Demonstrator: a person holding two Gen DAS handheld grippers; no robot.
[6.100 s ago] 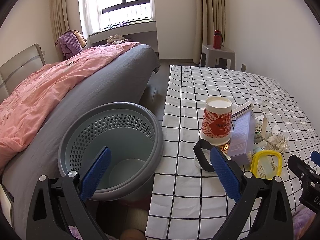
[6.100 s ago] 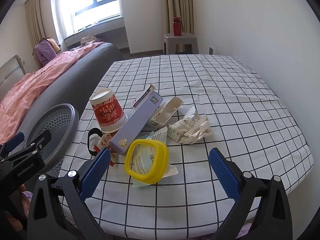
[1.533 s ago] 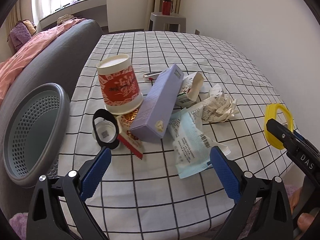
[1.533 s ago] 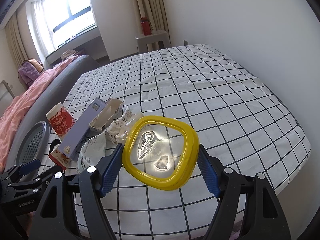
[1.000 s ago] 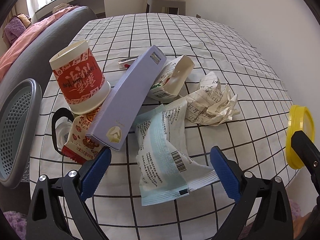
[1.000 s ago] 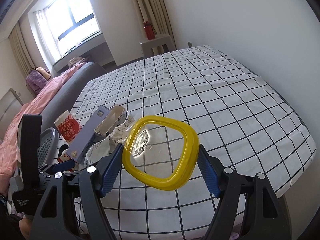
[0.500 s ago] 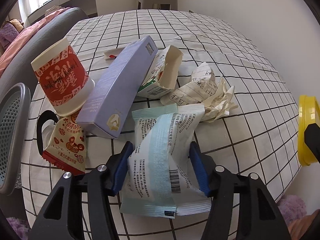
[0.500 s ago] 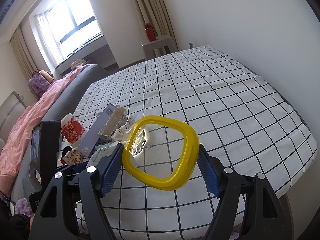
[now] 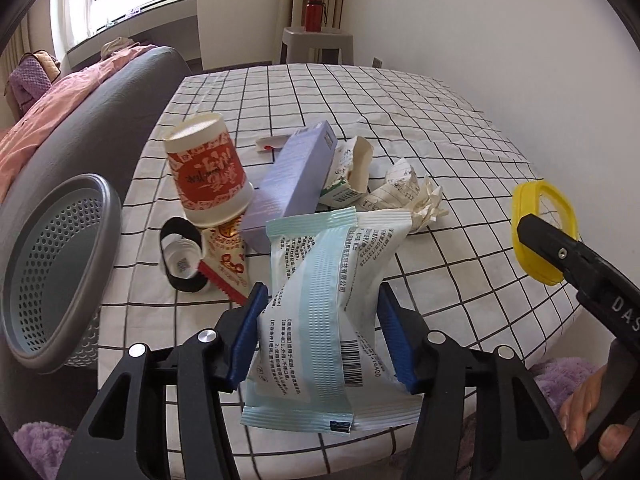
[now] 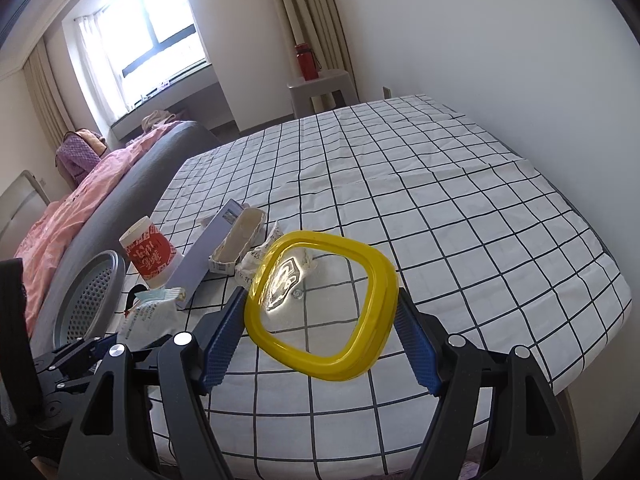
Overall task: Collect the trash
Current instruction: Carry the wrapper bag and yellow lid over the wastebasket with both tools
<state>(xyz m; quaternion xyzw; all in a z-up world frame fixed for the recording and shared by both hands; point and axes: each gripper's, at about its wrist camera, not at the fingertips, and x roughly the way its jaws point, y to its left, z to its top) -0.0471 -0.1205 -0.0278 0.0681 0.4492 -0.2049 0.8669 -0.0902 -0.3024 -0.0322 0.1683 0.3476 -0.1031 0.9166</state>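
The left gripper [image 9: 318,330] has just clamped the pale-blue wrapper [image 9: 324,312] at lower centre and lifted it off the checked sheet [image 9: 420,128]. The right gripper [image 10: 320,336] still pinches the yellow lid [image 10: 320,304]; both seem ready for the grey basket [image 9: 52,264] at left

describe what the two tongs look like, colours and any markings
Both the left tongs and the right tongs have black angular plastic arms with silver rivets and blue ribbed pads. White letters "DAS" show on the side of the right one. No sleeves or cables are visible.
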